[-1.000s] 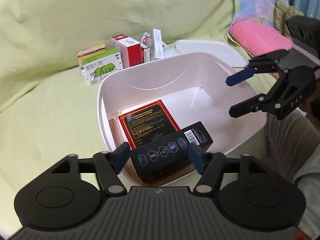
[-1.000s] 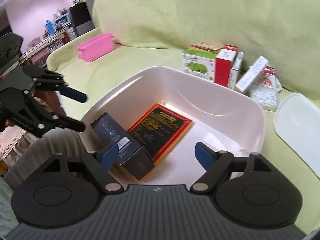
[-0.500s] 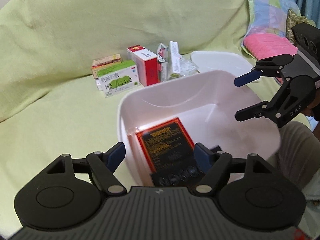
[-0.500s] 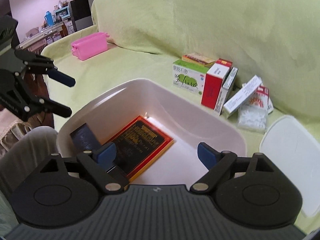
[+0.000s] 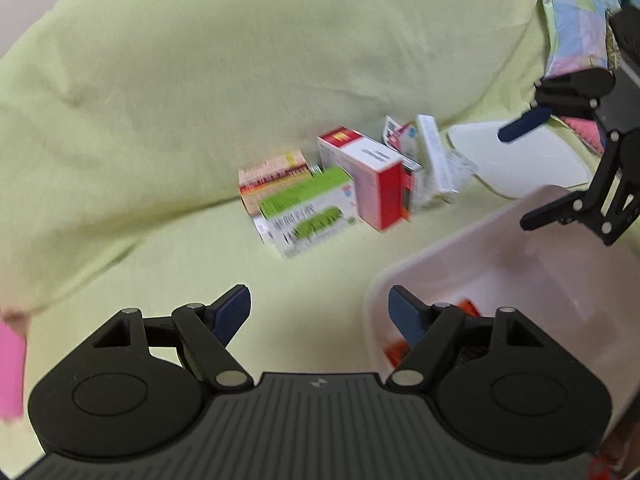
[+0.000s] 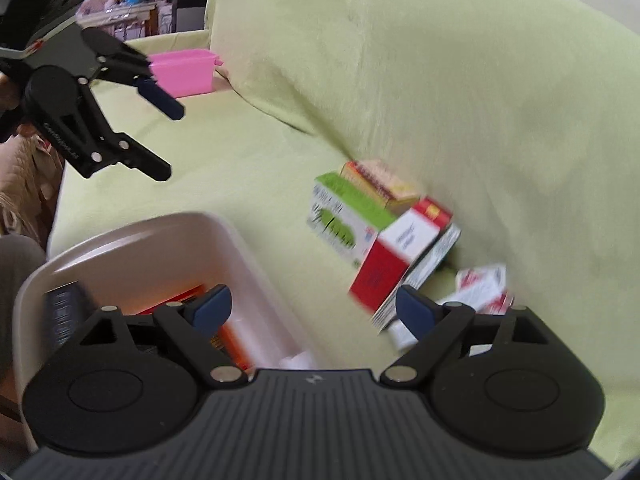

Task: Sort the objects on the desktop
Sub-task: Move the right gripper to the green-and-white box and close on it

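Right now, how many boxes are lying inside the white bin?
2. A dark box lies against the left wall of the bin. A red-orange box lies beside it, partly behind the right tongs. More may be hidden below the tongs.

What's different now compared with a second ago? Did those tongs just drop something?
Yes. The left tongs let go of the dark box, now lying in the white bin, and swung away toward the medicine boxes. The right tongs turned that way too, open and empty. The boxes stayed put.
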A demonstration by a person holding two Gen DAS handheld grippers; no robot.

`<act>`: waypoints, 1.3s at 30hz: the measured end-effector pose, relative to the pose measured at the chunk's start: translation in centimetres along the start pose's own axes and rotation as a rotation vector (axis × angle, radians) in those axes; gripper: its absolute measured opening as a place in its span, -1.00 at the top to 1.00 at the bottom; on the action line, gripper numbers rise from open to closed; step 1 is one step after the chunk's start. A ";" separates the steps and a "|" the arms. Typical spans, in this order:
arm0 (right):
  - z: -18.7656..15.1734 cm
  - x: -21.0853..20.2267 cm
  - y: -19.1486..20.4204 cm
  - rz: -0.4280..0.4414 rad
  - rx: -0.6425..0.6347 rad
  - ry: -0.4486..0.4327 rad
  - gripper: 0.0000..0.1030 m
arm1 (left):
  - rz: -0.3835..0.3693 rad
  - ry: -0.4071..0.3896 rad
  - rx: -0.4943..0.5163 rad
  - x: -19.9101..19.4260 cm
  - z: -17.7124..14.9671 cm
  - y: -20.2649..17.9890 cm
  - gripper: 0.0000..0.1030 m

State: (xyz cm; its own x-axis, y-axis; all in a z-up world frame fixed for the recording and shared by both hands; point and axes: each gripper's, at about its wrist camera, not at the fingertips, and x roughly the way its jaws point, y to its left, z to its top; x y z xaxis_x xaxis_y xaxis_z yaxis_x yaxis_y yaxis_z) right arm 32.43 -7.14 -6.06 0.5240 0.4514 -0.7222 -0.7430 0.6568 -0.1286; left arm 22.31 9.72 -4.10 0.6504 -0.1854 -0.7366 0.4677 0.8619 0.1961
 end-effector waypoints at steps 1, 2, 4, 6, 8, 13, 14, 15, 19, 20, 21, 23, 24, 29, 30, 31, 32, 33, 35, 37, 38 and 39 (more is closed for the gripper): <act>0.6 0.8 -0.5 -0.003 -0.019 0.003 -0.70 | 0.001 -0.003 0.018 0.9 0.4 0.5 -0.49; 1.2 1.6 -0.9 -0.007 -0.039 0.006 -0.70 | 0.003 -0.006 0.034 1.8 0.9 1.0 -0.49; 2.4 3.5 -1.6 -0.006 -0.088 0.019 -0.70 | -0.003 -0.011 0.061 3.9 1.6 2.1 -0.49; 3.4 5.4 -2.1 0.000 -0.140 0.034 -0.69 | -0.012 -0.006 0.079 5.9 2.0 2.9 -0.49; 4.3 7.6 -2.4 0.008 -0.194 0.055 -0.69 | -0.021 0.002 0.097 8.1 2.4 3.6 -0.49; 6.1 12.5 -2.8 0.023 -0.317 0.112 -0.69 | -0.034 0.040 0.146 13.2 2.8 4.6 -0.49; 6.4 13.4 -2.9 0.028 -0.336 0.124 -0.69 | -0.036 0.044 0.157 14.1 2.9 4.8 -0.49; 6.5 14.2 -3.0 0.035 -0.350 0.137 -0.69 | -0.039 0.047 0.168 14.8 2.9 5.0 -0.49; 6.6 17.0 -3.1 0.051 -0.407 0.196 -0.69 | -0.059 0.041 0.197 17.4 3.3 5.7 -0.49; 6.4 17.5 -3.0 0.058 -0.427 0.210 -0.69 | -0.067 0.037 0.199 17.9 3.5 5.9 -0.49; 6.3 18.1 -2.9 0.062 -0.451 0.226 -0.68 | -0.078 0.032 0.198 18.4 3.6 6.1 -0.49; 6.0 19.1 -2.6 0.065 -0.503 0.256 -0.65 | -0.101 0.022 0.203 19.2 3.8 6.4 -0.49; 5.9 19.4 -2.5 0.066 -0.528 0.270 -0.63 | -0.107 0.019 0.208 19.5 3.9 6.4 -0.49; 5.7 20.8 -2.3 0.078 -0.580 0.330 -0.30 | -0.145 0.020 0.235 21.0 3.9 6.5 -0.49; 5.7 20.7 -2.4 0.079 -0.569 0.329 -0.18 | -0.150 0.022 0.241 21.3 3.8 6.4 -0.49; 5.6 20.6 -2.4 0.080 -0.559 0.328 -0.10 | -0.152 0.023 0.247 21.4 3.7 6.3 -0.48; 5.6 20.5 -2.5 0.081 -0.548 0.326 0.01 | -0.154 0.023 0.252 21.5 3.5 6.2 -0.41; 5.5 20.4 -2.5 0.082 -0.538 0.325 0.09 | -0.154 0.022 0.256 21.4 3.4 6.0 -0.35; 5.4 20.2 -2.6 0.084 -0.517 0.322 0.15 | -0.155 0.019 0.264 21.3 3.0 5.7 -0.16; 5.4 20.0 -2.8 0.087 -0.496 0.319 0.20 | -0.156 0.017 0.272 21.2 2.7 5.4 -0.16; 5.3 19.9 -2.8 0.088 -0.485 0.318 0.22 | -0.156 0.016 0.276 21.1 2.5 5.3 -0.14; 5.2 19.6 -2.7 0.087 -0.478 0.314 0.23 | -0.158 0.015 0.275 21.0 2.4 5.2 -0.14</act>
State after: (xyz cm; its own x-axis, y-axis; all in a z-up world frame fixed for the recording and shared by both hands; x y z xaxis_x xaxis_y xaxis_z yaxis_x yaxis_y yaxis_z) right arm 46.93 3.09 -16.33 0.3583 0.2426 -0.9015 -0.9216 0.2462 -0.3000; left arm 39.84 9.16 -16.99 0.5491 -0.2977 -0.7809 0.7077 0.6627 0.2450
